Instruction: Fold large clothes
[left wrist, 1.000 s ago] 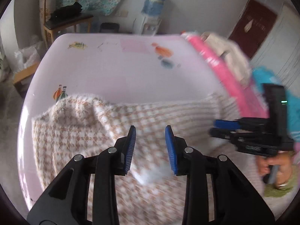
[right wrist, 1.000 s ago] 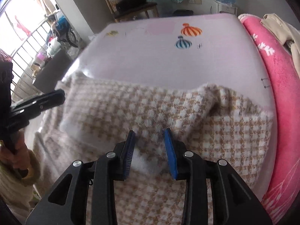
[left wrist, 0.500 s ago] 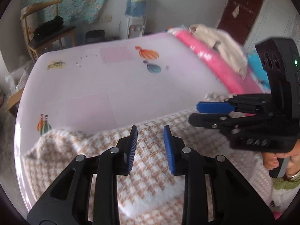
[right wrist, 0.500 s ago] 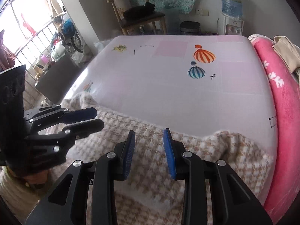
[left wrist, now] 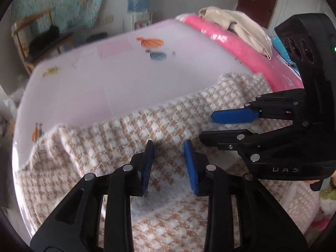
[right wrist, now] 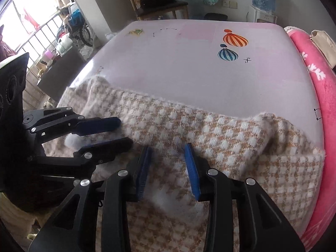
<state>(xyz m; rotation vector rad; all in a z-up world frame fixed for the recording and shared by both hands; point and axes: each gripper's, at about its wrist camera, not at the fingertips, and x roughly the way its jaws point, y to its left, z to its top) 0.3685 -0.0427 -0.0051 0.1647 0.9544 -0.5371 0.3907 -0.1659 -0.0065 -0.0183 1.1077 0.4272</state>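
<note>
Where the two wrist views begin, at six o'clock, each shows its own black gripper with blue pads angled down over the checked knit garment. The left gripper has its jaws opening, a fluffy white fold of the garment lying in the gap; whether the pads press it cannot be told. The right gripper is likewise opening, a pale fold between its pads, its contact equally unclear. In the left view the right gripper reaches in from three o'clock just above the cloth; in the right view the left gripper enters from nine o'clock, close beside. The tan-and-white garment spreads across the near edge of the bed, its far hem running from nine to three o'clock. Beyond it, toward twelve, lies the bare lilac sheet printed with balloons. At two o'clock a pink blanket carries a beige cloth. Farthest off stand a wooden chair and a water dispenser.
</note>
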